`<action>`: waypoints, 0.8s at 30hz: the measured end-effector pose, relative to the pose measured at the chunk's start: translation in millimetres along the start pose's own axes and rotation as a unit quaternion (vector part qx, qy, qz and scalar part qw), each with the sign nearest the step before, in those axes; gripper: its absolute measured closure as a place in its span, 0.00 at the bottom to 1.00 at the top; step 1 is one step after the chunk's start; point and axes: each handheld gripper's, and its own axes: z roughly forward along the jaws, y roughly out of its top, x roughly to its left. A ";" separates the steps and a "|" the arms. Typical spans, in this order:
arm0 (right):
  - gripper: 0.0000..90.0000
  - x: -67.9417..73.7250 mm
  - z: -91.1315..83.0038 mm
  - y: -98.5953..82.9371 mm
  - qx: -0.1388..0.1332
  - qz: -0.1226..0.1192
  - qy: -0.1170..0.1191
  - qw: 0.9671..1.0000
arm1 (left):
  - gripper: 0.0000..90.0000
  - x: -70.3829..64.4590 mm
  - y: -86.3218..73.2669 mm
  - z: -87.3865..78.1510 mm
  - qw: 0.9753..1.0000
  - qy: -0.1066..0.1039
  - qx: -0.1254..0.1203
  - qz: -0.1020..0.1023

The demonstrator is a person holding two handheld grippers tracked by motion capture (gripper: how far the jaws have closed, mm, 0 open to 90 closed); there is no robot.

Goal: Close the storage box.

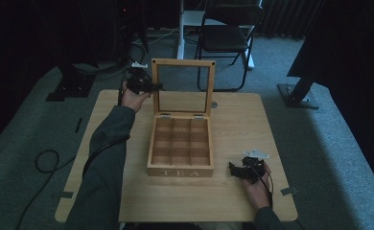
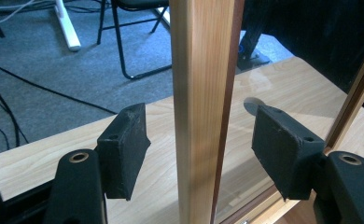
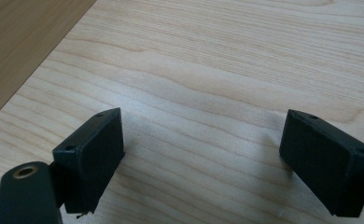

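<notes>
Left gripper (image 2: 199, 140) jaws open astride upright lid (image 1: 183, 84) frame, right gripper (image 1: 240, 171) open over counter (image 1: 233, 201); off-centre squeeze could slam lid.

On the table (image 1: 233, 120), the open tea box (image 1: 180, 148) sits central, left gripper (image 1: 149, 86) at eleven o'clock by its lid (image 1: 182, 86), right gripper (image 1: 237, 171) at four.

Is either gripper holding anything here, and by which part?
Nothing is clamped. Left gripper straddles the lid frame of the tea box, jaws open; right gripper open.
</notes>
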 end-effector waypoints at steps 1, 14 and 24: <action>0.15 0.0 0.0 0.0 0.000 0.000 0.000 1.000 | 0.40 -0.4 0.4 0.7 1.000 -0.002 0.000 0.000; 0.15 0.0 0.0 0.0 0.000 0.000 0.000 1.000 | 0.47 -6.9 3.8 -4.5 1.000 -0.026 -0.005 -0.016; 0.15 0.1 -0.1 0.0 0.000 0.000 0.000 1.000 | 0.50 -20.1 -3.8 -19.8 1.000 -0.012 -0.014 0.007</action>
